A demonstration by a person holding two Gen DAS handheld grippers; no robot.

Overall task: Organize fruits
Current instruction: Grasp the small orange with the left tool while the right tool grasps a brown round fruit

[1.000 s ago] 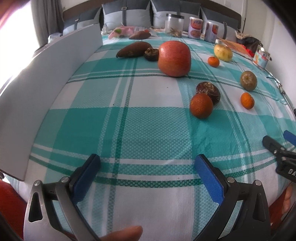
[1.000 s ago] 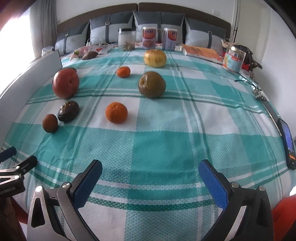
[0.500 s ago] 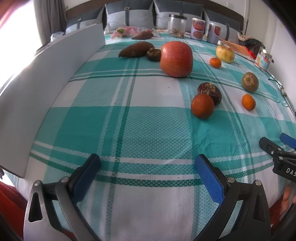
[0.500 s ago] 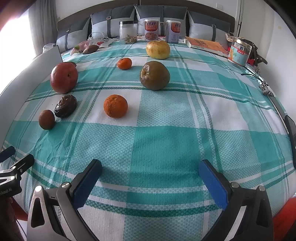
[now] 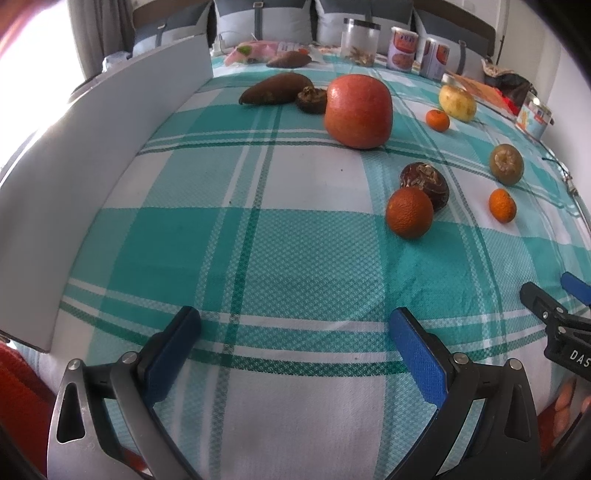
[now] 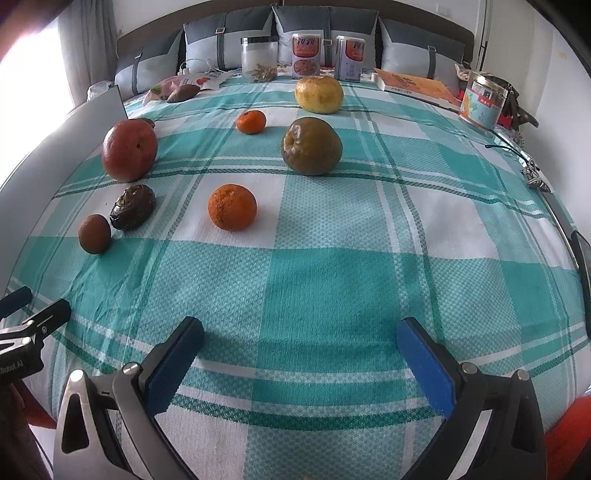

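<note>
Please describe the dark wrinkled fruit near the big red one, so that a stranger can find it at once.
Start at the big red fruit on the left of the checked cloth. Just nearer the camera lies the dark wrinkled fruit, beside a small brown round fruit. It alone is blackish, shrivelled and elongated; its neighbours are smooth and round.

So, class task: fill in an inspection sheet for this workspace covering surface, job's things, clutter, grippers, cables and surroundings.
Surface: teal and white checked cloth, flat.
Job's things: big red fruit, green-brown fruit, yellow fruit, near orange, far orange, small brown fruit and wrinkled dark fruit, all loose on the cloth.
Clutter: jar, two tins, book, printed can, sweet potato.
Grippers: left gripper and right gripper open, empty.
Cables: white cable by the pillows.
Surroundings: pillows, white board.
</note>
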